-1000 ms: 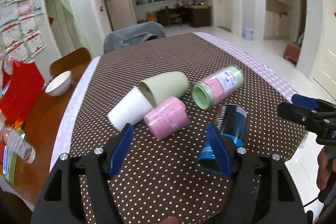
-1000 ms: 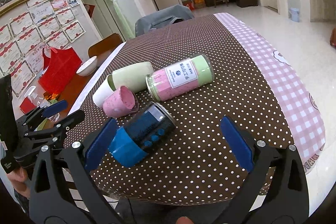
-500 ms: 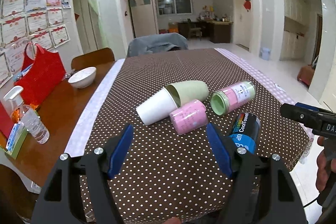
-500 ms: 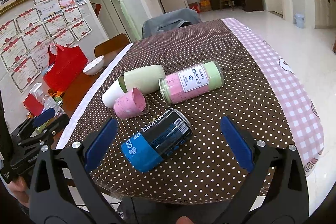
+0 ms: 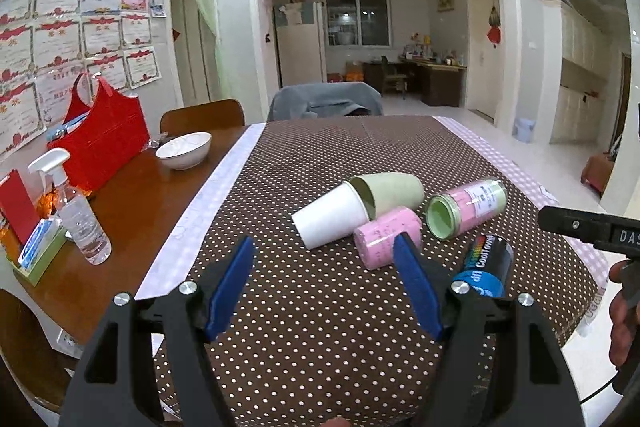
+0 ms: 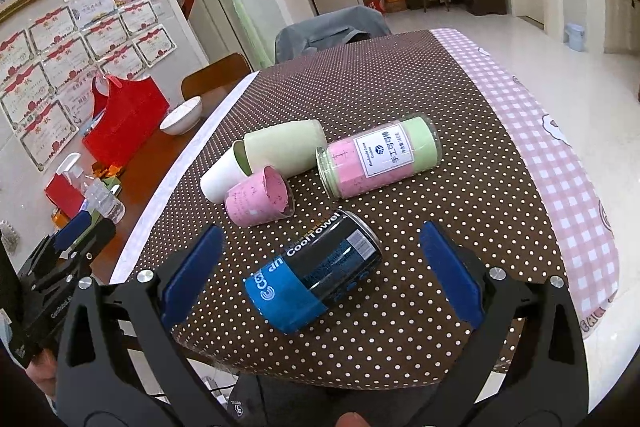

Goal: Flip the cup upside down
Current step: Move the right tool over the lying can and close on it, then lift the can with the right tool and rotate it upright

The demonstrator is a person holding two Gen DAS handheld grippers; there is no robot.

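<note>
Several cups lie on their sides on the brown dotted tablecloth (image 5: 320,155): a white paper cup (image 5: 330,215) (image 6: 219,178), a pale green cup (image 5: 390,194) (image 6: 282,149), a pink cup (image 5: 386,242) (image 6: 260,202), a pink-and-green clear jar (image 5: 466,207) (image 6: 378,155) and a black-and-blue can (image 5: 486,266) (image 6: 314,275). My left gripper (image 5: 324,285) hangs open near the table's front edge, short of the white and pink cups. My right gripper (image 6: 318,273) is open, its blue pads on either side of the can and apart from it.
Left of the cloth on bare wood stand a white bowl (image 5: 183,150), a red bag (image 5: 102,143), a spray bottle (image 5: 76,215) and a small box. A chair with grey cloth (image 5: 324,101) sits at the far end. The pink checked cloth border (image 6: 556,163) runs along the right edge.
Both grippers have drawn back and risen from the cups, so the objects look smaller and farther. The left view has tilted up, showing more room. The cups have not moved.
</note>
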